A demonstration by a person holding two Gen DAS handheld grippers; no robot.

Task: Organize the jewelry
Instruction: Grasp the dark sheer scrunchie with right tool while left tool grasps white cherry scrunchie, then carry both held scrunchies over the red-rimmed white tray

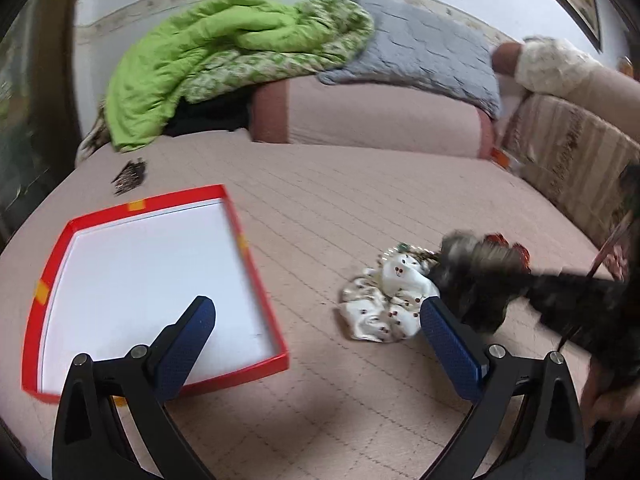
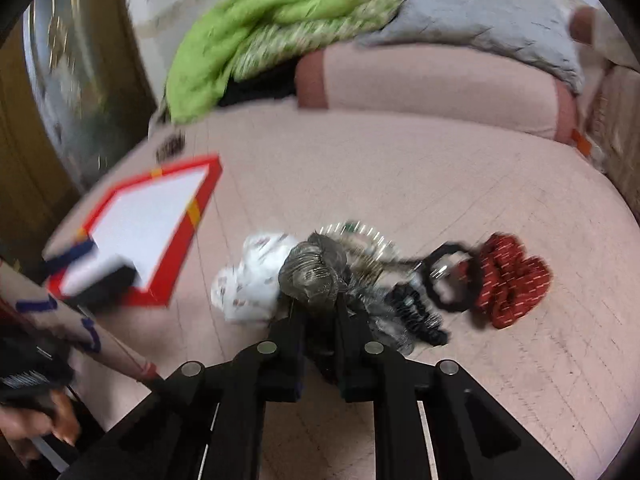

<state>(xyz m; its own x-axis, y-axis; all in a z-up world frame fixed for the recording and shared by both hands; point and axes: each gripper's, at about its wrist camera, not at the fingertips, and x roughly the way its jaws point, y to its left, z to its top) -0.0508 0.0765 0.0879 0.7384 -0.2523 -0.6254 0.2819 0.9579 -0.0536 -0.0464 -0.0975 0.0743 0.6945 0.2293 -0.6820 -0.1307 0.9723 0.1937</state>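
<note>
A pile of hair ties and jewelry lies on the pink quilt: a white patterned scrunchie (image 2: 248, 280), a red scrunchie (image 2: 512, 280), a black ring-shaped tie (image 2: 444, 304) and a silvery beaded bracelet (image 2: 368, 236). My right gripper (image 2: 320, 304) is shut on a grey-brown scrunchie (image 2: 316, 276) at the middle of the pile. A red box (image 1: 180, 196) with a bare white floor lies to the left. My left gripper (image 1: 316, 306) is open and holds nothing, one finger over the box's near corner, the other beside the white scrunchie (image 1: 384, 312). The right gripper (image 1: 560, 292) shows there as a dark blur.
A green quilt (image 1: 200, 60), a grey pillow (image 1: 420, 48) and a pink bolster (image 1: 380, 116) lie along the far side. A small dark spiky item (image 1: 130, 178) rests beyond the box. A striped cushion (image 1: 572, 152) borders the right. A person's hand (image 2: 40, 420) is at lower left.
</note>
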